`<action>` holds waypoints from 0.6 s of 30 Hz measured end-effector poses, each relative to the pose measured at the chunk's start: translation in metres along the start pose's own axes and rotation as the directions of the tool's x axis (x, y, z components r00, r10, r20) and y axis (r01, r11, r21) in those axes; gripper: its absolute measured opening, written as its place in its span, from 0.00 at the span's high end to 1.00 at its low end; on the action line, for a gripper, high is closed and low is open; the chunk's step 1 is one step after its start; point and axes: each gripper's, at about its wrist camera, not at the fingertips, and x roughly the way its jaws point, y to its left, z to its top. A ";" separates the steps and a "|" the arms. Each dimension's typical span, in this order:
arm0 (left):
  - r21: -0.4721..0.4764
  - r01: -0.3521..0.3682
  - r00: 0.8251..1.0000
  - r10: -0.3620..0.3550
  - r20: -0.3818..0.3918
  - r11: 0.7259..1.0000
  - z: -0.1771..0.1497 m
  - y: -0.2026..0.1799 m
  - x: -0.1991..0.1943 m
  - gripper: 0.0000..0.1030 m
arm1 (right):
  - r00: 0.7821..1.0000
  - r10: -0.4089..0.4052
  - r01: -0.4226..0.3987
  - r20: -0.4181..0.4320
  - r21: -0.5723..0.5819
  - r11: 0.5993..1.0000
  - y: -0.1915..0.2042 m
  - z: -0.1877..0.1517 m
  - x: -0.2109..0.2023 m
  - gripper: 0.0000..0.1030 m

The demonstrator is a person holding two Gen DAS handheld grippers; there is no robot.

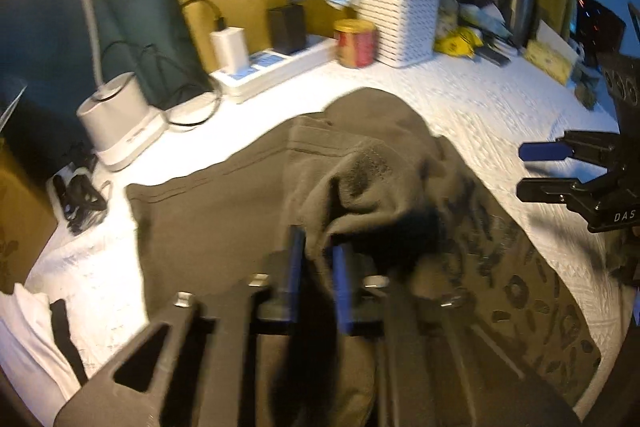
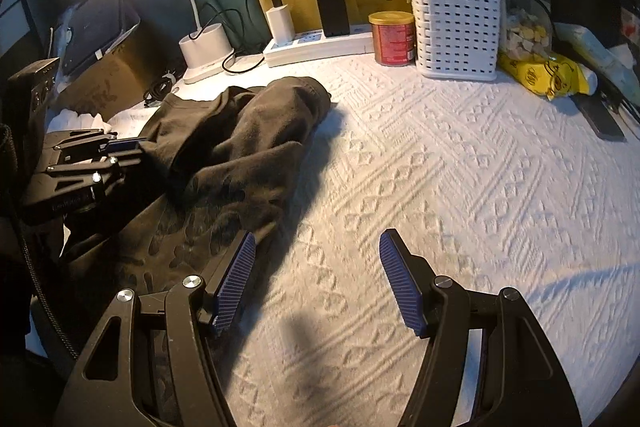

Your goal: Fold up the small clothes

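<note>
A dark olive-brown garment (image 1: 216, 215) with a dark print lies partly bunched on the white textured cover (image 1: 480, 99). My left gripper (image 1: 320, 261) is shut on a raised fold of it, and the cloth drapes over the blue pads. In the right wrist view the garment (image 2: 248, 135) sits at the left, with the left gripper (image 2: 122, 151) pinching its near-left edge. My right gripper (image 2: 318, 247) stands open over the bare cover (image 2: 460, 167), just right of the garment's edge, with nothing between its fingers. It also shows at the right edge of the left wrist view, right gripper (image 1: 528, 169).
Along the back stand a white lamp base (image 2: 206, 51), a power strip (image 2: 316, 43) with chargers, a red can (image 2: 392, 39), a white perforated basket (image 2: 458, 31) and a yellow packet (image 2: 548, 75). A cardboard box (image 2: 100, 83) and cables sit at the far left.
</note>
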 end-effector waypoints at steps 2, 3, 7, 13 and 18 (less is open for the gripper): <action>-0.034 -0.004 1.000 0.005 0.021 0.999 -0.002 0.014 -0.004 0.92 | 1.000 -0.009 0.009 -0.006 -0.006 1.000 0.002 0.004 0.004 0.34; -0.047 -0.007 1.000 0.008 0.026 0.999 -0.003 0.019 -0.005 0.92 | 1.000 -0.013 0.013 -0.010 -0.008 1.000 0.003 0.005 0.007 0.34; -0.096 -0.011 0.999 0.014 0.037 0.995 -0.008 0.045 -0.005 0.95 | 1.000 -0.016 0.016 -0.020 -0.017 1.000 0.008 0.012 0.015 0.34; -0.163 -0.041 0.998 0.050 0.050 0.986 -0.018 0.078 -0.004 0.98 | 0.999 -0.029 0.028 -0.029 -0.033 0.999 0.014 0.026 0.027 0.34; -0.232 -0.010 0.999 0.020 0.042 0.973 -0.025 0.103 -0.002 0.98 | 0.999 -0.033 0.032 -0.025 -0.029 0.999 0.015 0.039 0.035 0.34</action>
